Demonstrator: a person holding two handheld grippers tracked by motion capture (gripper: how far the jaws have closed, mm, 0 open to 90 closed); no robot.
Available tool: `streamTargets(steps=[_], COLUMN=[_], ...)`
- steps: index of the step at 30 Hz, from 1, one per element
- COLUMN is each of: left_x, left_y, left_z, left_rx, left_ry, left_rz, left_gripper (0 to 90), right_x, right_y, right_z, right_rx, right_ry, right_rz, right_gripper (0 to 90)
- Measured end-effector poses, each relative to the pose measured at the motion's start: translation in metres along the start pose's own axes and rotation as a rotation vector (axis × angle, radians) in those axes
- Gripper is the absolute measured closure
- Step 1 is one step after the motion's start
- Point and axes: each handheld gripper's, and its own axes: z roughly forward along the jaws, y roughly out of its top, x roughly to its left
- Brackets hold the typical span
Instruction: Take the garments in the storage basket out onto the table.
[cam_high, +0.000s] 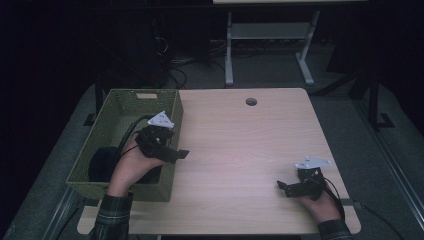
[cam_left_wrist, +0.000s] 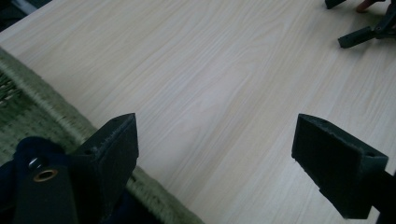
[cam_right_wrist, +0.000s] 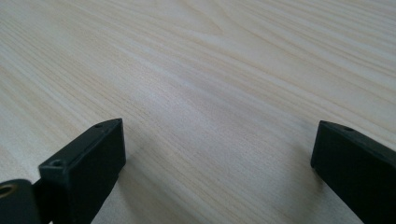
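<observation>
Right now we hold the left gripper (cam_high: 176, 150) over the near right rim of the green woven basket (cam_high: 172, 172), its jaws spread wide and empty, pointing out across the wooden table (cam_high: 240, 145). Below our left hand, inside the basket, lies a dark cloth item (cam_high: 102, 162), bunched against the near wall; the left gripper view catches a dark blue fold of it (cam_left_wrist: 28, 147) just beside the left jaw, though what sort of garment it is we cannot tell. Our right gripper (cam_high: 287, 189) rests low near the table's near right corner, jaws likewise wide apart with bare wood between them. We judge that the cloth has been dropped into the basket and the placing step is closing out, or else a pick-up from the basket is about to start. For the next move, we would need to lift the left gripper clear of the rim without snagging the weave.
</observation>
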Motion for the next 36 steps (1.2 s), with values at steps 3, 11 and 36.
streamTargets(steps=[3,11,36], left_x=[0.003,0.012,0.034], left_y=[-0.004,-0.015,-0.046], left_z=[-0.005,-0.016,-0.038], left_rx=[0.004,0.005,0.103], left_ry=[0.009,0.033,0.099], left_rz=[-0.008,-0.04,-0.088], left_gripper=[14.7,14.7,14.8], right_x=[0.0,0.0,0.0], right_y=[0.0,0.0,0.0], right_z=[0.0,0.0,0.0], right_rx=[0.0,0.001,0.001], right_ry=[0.0,0.0,0.0], right_rz=[0.0,0.002,0.001], right_gripper=[2.7,2.7,2.7])
